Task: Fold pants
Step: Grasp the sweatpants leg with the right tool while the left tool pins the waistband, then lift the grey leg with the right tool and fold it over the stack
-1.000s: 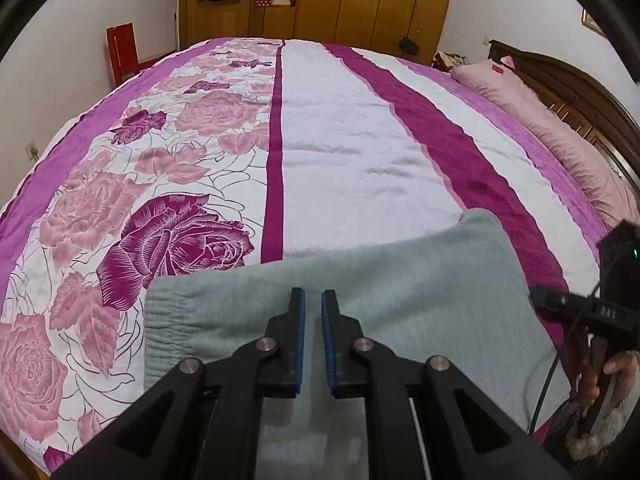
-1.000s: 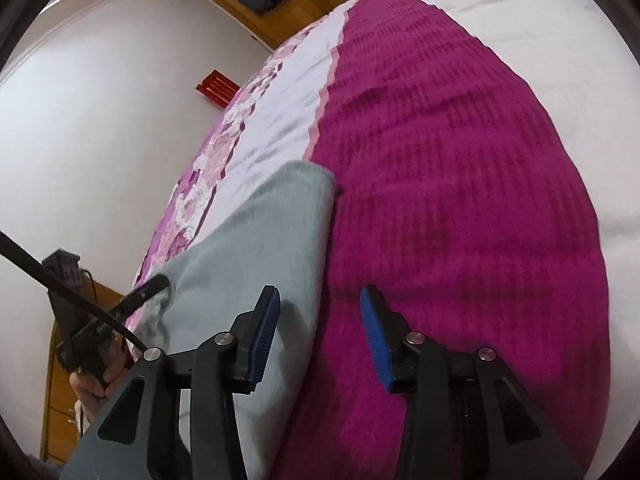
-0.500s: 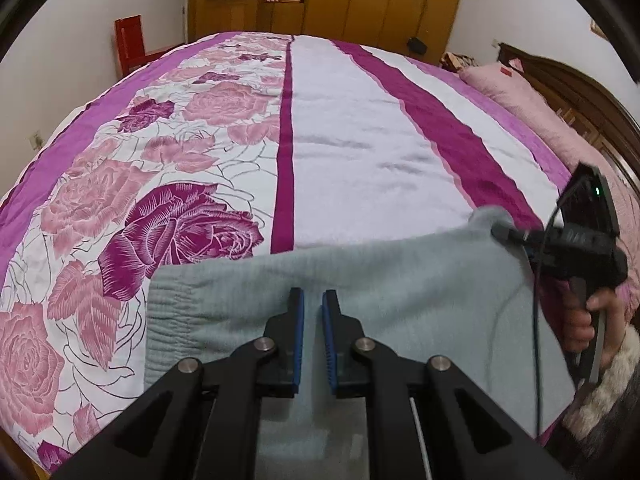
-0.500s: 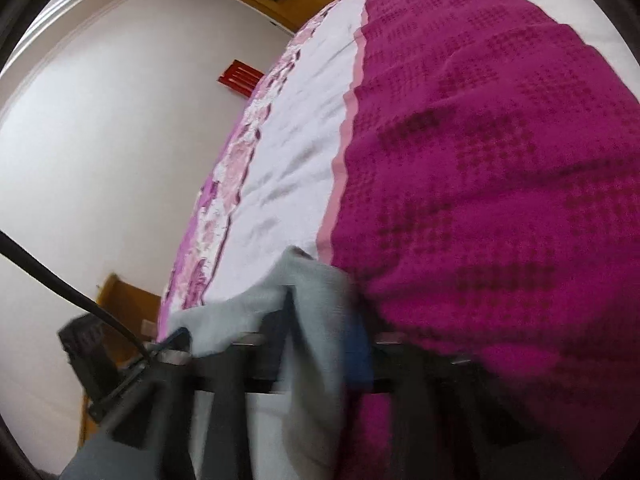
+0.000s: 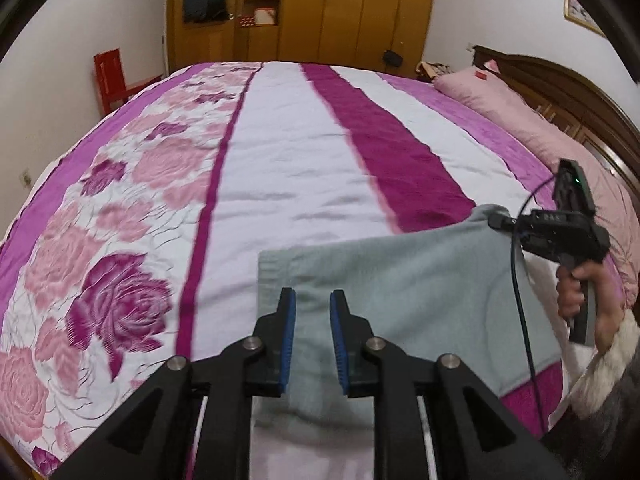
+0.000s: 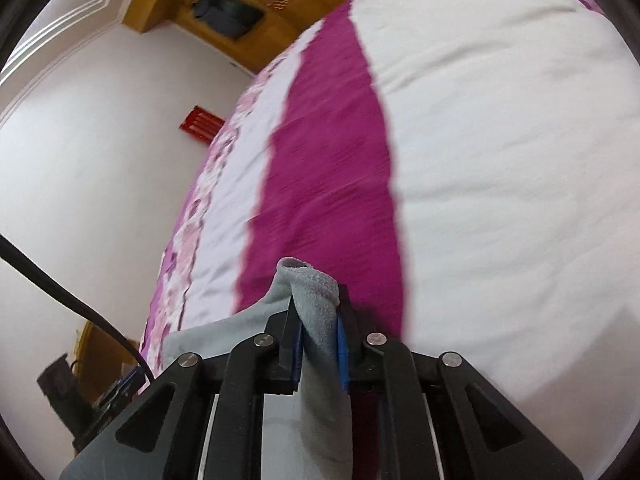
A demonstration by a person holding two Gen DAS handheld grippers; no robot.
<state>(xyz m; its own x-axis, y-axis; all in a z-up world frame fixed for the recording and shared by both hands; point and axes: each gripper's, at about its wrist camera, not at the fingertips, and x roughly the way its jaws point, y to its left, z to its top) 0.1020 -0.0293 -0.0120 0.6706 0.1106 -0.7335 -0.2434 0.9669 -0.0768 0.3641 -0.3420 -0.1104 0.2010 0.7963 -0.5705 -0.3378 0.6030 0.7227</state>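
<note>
Grey pants (image 5: 400,280) lie folded on the flowered bedspread (image 5: 280,160), near its front edge. My left gripper (image 5: 312,312) hovers over their left end. Its jaws are opening, and the blue pads stand a little apart with grey cloth showing in the gap, not pinched. My right gripper (image 6: 318,332) is shut on a bunched far corner of the pants (image 6: 316,292) and holds it up off the purple stripe. In the left wrist view that right gripper (image 5: 496,222) sits at the pants' far right corner, held by a person's hand (image 5: 576,292).
A pink pillow (image 5: 500,108) and a dark wooden headboard (image 5: 560,80) run along the right side. A wooden wardrobe (image 5: 320,8) stands behind the bed and a red chair (image 5: 112,76) by the left wall. A black cable (image 5: 520,300) hangs across the pants.
The right gripper went from open beside the pants' edge to shut on their corner and moved on with it. The pants slid right across the bedspread. The left jaws widened slightly.
</note>
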